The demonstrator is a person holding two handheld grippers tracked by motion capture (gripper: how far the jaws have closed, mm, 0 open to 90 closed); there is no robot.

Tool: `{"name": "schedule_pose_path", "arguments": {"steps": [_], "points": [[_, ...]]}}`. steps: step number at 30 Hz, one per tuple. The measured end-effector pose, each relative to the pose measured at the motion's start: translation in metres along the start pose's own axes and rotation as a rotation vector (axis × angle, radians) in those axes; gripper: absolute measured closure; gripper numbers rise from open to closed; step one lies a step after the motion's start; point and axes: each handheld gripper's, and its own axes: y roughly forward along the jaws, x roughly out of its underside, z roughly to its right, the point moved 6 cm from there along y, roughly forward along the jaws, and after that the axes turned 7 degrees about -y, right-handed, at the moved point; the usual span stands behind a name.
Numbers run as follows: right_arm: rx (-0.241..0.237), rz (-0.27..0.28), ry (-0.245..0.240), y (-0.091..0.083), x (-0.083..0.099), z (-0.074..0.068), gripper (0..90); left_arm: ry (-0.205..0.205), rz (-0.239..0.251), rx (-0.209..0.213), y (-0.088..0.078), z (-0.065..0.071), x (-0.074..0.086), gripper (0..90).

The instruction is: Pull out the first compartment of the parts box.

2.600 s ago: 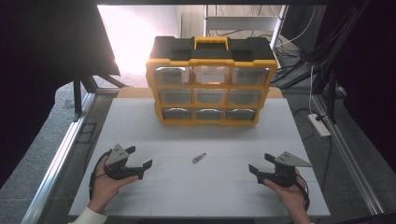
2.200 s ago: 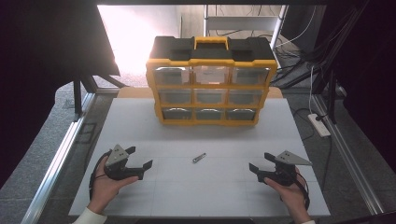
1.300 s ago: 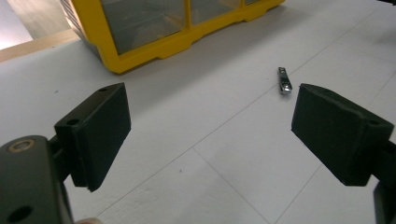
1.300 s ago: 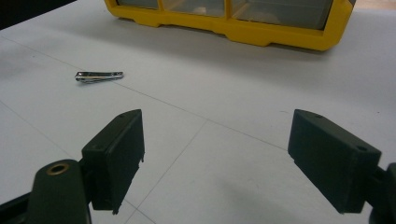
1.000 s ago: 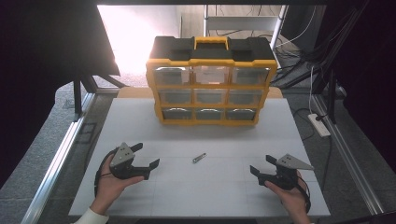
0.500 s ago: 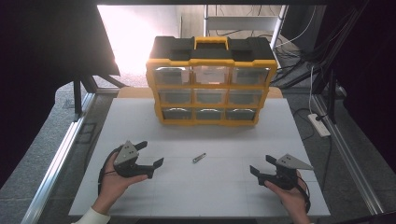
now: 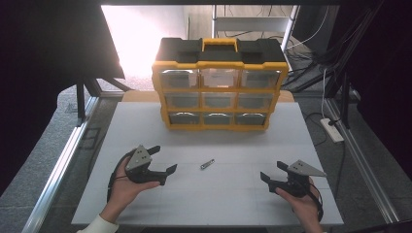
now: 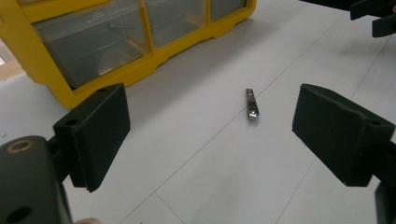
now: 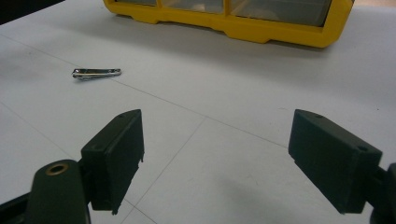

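A small metal nail clipper [image 7: 207, 164] lies on the white table [image 7: 204, 199], in front of a yellow drawer organizer [image 7: 218, 87] with a black top and clear drawers. My left gripper [image 7: 164, 158] is held open just left of the clipper, and its jaws point toward it. In the left gripper view the clipper [image 8: 251, 104] lies ahead between the open jaws, well beyond the fingertips. My right gripper [image 7: 272, 171] rests open near the front right of the table. In the right gripper view the clipper [image 9: 96, 72] sits far off to the left.
The organizer [image 8: 93, 42] stands at the back middle of the table. Metal rails [image 7: 63, 165] run along both table sides. A white power strip [image 7: 332, 130] and cables lie off the right side. The right gripper [image 8: 373, 14] shows in the left gripper view's top right corner.
My left gripper has moved right and slightly forward toward the nail clipper, turning its jaws toward it. The right gripper and the clipper have stayed put.
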Motion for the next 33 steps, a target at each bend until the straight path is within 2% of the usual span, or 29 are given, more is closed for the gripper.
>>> {"name": "schedule_pose_path", "arguments": {"steps": [7,9,18,22,27,30,33], "points": [[-0.001,0.002,0.000,0.000,0.000,0.000,18.4,0.022,-0.007,0.015,0.007,0.006,-0.002,11.9],[0.004,0.001,0.000,0.000,0.000,0.000,18.4,0.057,-0.010,0.007,0.010,0.008,-0.003,12.6],[0.002,0.001,-0.001,0.000,0.001,0.001,18.4,0.114,-0.013,0.009,0.020,0.016,-0.005,12.0],[0.003,0.001,-0.003,0.000,0.001,0.001,18.4,0.151,-0.022,-0.007,0.020,0.015,-0.004,11.9],[0.004,-0.002,-0.004,0.001,0.001,0.001,18.3,0.183,-0.010,-0.025,0.020,0.015,-0.005,11.8],[0.005,-0.002,-0.003,0.001,0.001,0.001,18.3,0.208,-0.004,-0.044,0.019,0.014,-0.006,11.8],[0.005,-0.003,-0.002,0.001,0.001,0.001,18.3,0.250,0.002,-0.079,0.018,0.014,-0.007,11.4]]}}
